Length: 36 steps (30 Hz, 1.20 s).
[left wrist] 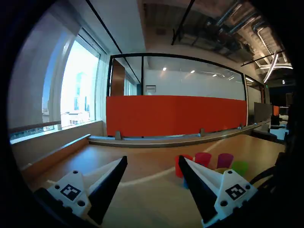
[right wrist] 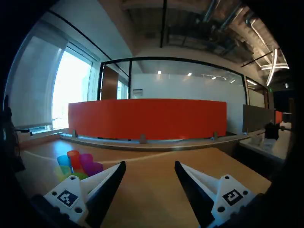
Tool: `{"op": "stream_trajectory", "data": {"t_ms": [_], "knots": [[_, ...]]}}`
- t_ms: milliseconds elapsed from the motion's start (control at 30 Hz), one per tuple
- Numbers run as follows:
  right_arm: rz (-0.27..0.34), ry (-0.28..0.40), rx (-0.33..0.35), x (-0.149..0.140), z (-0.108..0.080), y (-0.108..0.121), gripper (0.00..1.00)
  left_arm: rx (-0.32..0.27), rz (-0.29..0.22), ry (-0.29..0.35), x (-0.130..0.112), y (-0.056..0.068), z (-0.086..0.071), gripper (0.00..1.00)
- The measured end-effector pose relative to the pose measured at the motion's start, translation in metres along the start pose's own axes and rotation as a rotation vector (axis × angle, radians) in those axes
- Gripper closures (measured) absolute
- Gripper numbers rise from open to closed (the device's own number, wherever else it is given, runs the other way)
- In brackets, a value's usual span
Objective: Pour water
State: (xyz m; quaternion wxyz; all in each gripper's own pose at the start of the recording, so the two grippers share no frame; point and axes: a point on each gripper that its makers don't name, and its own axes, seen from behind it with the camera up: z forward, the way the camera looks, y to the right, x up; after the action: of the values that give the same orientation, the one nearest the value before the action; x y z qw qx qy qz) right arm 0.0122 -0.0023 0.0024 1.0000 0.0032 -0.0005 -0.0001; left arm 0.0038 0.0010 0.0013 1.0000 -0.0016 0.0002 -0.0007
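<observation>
blue cup (left wrist: 184, 185) mostly behind tool finger (left wrist: 195, 186)

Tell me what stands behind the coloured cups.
Behind the cups runs bare wooden table, then the orange partition with a glass wall above. In the left gripper view a finger of the left gripper covers part of them.

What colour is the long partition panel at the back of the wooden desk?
Orange-red; the long partition panel shows best in the right gripper view.

The left hand-held gripper (left wrist: 152, 158) has black fingers (left wrist: 110, 182) on white mounts with black-and-white square markers. Beyond its right finger: red cup (left wrist: 177, 168), pink cup (left wrist: 203, 159), purple cup (left wrist: 225, 160), green cup (left wrist: 240, 167). Tan table (left wrist: 152, 197); orange-red partition (left wrist: 174, 116).
</observation>
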Motion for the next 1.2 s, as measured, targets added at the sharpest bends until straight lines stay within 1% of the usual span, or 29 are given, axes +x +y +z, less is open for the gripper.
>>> {"op": "stream_trajectory", "data": {"t_ms": [200, 367, 467, 667, 767, 967, 1200], "knots": [[0.003, -0.005, 0.012, 0.033, 0.006, -0.003, 0.0, -0.027, 0.0, -0.001, 0.029, 0.005, 0.009, 0.0], [0.007, -0.008, 0.025, 0.066, 0.012, -0.007, 0.0, -0.049, 0.007, 0.004, 0.06, 0.009, 0.018, 0.0], [0.02, -0.008, 0.034, 0.084, 0.015, -0.009, 0.0, -0.07, 0.004, 0.01, 0.079, 0.013, 0.023, 0.0], [0.032, -0.018, 0.057, 0.107, 0.019, -0.015, 0.0, -0.113, -0.008, 0.013, 0.112, 0.02, 0.03, 0.0], [0.03, -0.027, 0.069, 0.111, 0.02, -0.019, 0.0, -0.132, -0.01, 0.006, 0.12, 0.024, 0.032, 0.0], [0.032, -0.031, 0.091, 0.115, 0.02, -0.026, 0.0, -0.178, -0.023, -0.012, 0.129, 0.034, 0.035, 0.0], [0.031, -0.035, 0.115, 0.124, 0.022, -0.029, 0.0, -0.219, -0.036, -0.024, 0.136, 0.037, 0.039, 0.0]]}}
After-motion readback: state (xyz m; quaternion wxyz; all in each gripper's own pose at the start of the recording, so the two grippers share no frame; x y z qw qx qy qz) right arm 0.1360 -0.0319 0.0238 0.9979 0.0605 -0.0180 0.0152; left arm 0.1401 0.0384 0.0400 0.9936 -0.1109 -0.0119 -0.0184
